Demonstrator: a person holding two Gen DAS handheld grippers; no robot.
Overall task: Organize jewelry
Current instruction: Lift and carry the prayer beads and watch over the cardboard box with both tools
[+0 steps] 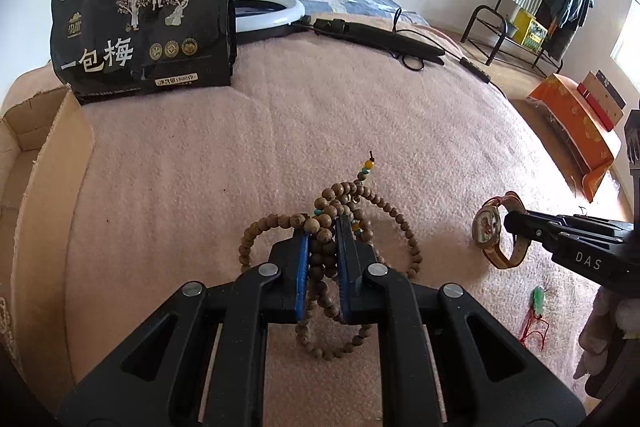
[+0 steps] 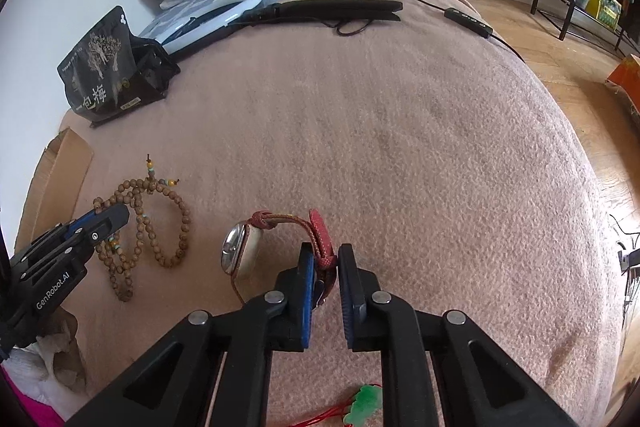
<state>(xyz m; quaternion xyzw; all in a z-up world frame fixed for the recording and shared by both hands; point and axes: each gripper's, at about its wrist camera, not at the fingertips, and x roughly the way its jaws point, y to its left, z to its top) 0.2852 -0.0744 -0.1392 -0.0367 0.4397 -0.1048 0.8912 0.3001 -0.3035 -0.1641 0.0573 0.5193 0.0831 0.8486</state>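
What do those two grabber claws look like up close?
Both are black plastic with round silver rivets and triangular cut-outs. Each finger carries a ridged blue pad. The left gripper has "GenRobot.AI" printed in white on its side; the right gripper shows white letters "DAS".

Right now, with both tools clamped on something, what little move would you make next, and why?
Probably lift the left tool a little and carry the wooden bead necklace toward the cardboard box on its left. Its pads are shut on the bunched strands, but loops lie on the pink blanket. The right tool grips the watch strap.
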